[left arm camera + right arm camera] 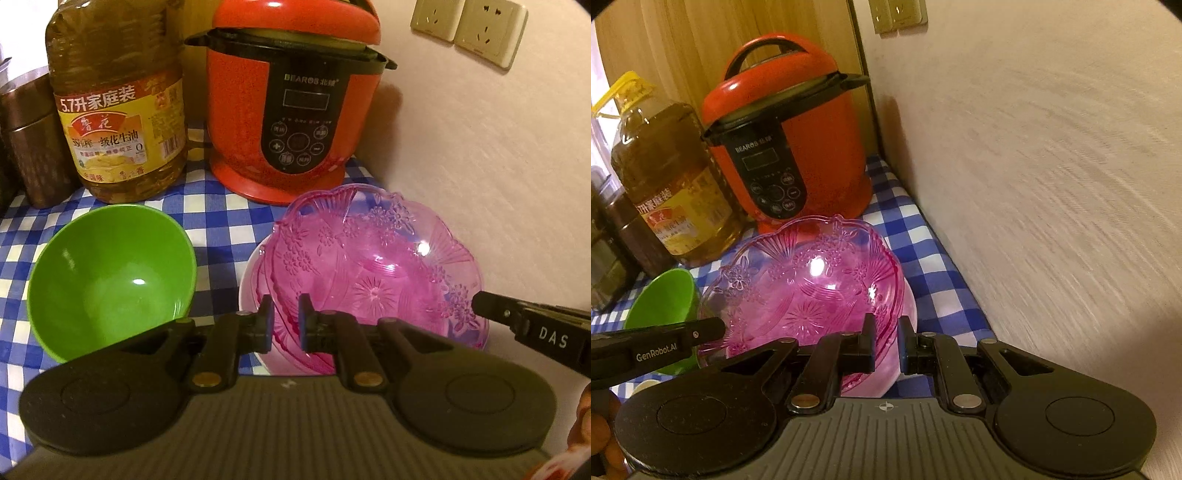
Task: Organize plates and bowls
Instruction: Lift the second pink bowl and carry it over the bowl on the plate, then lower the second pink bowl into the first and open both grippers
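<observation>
A red electric pressure cooker (291,110) stands at the back of a blue and white checked tablecloth (218,218). A large bottle of cooking oil (118,107) stands just left of it. Wall sockets (469,27) sit above.

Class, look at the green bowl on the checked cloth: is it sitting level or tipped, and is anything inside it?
Tipped and empty. The green bowl leans with its opening turned toward the left wrist camera, and its bare inside shows only a light glint.

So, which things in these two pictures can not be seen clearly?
- White dish beneath the pink bowl: mostly covered, both views.
- Green bowl: right wrist view, partly behind the left gripper.
- Brown canister: cut by left edge.
- Wall outlets: cut by top edge.
</observation>
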Demonstrator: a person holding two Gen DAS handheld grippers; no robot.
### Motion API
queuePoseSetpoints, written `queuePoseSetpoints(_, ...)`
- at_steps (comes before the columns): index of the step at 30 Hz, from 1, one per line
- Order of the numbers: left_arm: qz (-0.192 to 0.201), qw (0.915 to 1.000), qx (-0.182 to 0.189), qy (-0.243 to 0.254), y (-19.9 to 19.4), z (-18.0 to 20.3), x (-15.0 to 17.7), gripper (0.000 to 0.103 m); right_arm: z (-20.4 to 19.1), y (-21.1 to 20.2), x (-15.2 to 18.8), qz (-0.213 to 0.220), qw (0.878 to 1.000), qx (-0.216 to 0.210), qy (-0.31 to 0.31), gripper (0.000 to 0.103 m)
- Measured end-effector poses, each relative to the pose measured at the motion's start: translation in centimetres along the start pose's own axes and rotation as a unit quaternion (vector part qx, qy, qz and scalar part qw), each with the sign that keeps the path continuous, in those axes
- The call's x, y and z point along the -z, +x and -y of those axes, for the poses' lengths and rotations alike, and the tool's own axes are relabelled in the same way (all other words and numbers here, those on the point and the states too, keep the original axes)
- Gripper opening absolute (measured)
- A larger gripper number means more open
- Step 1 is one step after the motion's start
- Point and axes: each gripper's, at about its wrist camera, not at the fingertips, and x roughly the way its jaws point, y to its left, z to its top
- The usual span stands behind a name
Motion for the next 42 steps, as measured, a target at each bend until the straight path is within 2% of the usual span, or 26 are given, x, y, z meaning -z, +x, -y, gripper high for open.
queuePoseSetpoints(13, -0.009, 0.9996, -0.017, 0.02, 2.1, 0.6, -0.1, 0.013, 0.3, 3.0, 0.1, -0.014, 1.0, 0.006, -0.023, 0.012)
queuePoseSetpoints(31, -0.011, 0.998, -0.036, 0.051, 2.6, 1.0, 0.3, 0.017, -0.2, 3.9, 0.5, -0.019, 0.998, 0.013, -0.056, 0.012)
queuePoseSetpoints(37, -0.012, 0.9981, -0.031, 0.052, 2.6, 0.9, 0.5, 0.019, 0.0, 4.0, 0.5, -0.017, 0.999, 0.008, -0.048, 0.012)
queuePoseSetpoints(38, -0.011, 0.9982, -0.03, 0.05, 2.6, 0.9, 0.5, 0.022, 0.0, 3.8, 0.6, -0.013, 0.999, 0.004, -0.047, 0.016)
queuePoseSetpoints(40, -0.007, 0.9984, -0.03, 0.047, 2.4, 0.8, 0.6, 0.023, 0.1, 3.5, 0.6, -0.003, 0.999, 0.001, -0.048, 0.033)
queuePoseSetpoints(41, -0.005, 0.9986, -0.028, 0.045, 2.3, 0.7, 0.5, 0.023, 0.0, 3.4, 0.6, 0.0, 0.999, 0.004, -0.048, 0.045)
queuePoseSetpoints(42, -0.002, 0.9987, -0.026, 0.043, 2.1, 0.6, 0.5, 0.024, 0.0, 3.2, 0.5, 0.004, 0.999, 0.002, -0.045, 0.047)
